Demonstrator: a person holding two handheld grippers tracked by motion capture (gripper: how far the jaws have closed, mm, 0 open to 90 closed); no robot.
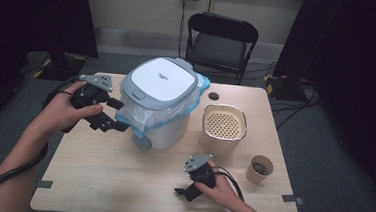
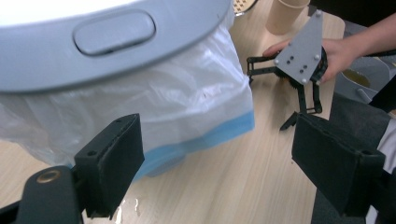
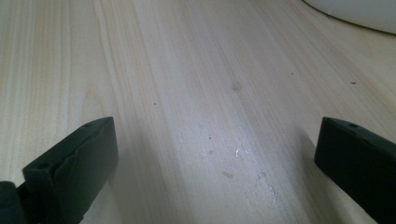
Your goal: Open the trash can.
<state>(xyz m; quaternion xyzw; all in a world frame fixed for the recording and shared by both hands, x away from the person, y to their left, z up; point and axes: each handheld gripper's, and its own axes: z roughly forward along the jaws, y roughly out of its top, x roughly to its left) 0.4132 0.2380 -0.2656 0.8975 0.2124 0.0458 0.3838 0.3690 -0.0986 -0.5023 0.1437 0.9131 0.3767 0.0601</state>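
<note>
Beyond the left fingers (image 2: 112, 168), bin bag (image 2: 187, 102).

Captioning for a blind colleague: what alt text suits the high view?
At a wooden table, a person's left gripper hovers beside a bag-lined white bin; the right gripper is low near a paper cup and perforated container.

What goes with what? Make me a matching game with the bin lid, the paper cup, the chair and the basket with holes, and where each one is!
Things:
1. bin lid
2. paper cup
3. chair
4. basket with holes

Places:
A. behind the table, on the floor
B. nearest the table's right edge in the high view
C. on top of the bin
D. standing between the bin and the paper cup

Pairs: 1-C, 2-B, 3-A, 4-D
</note>
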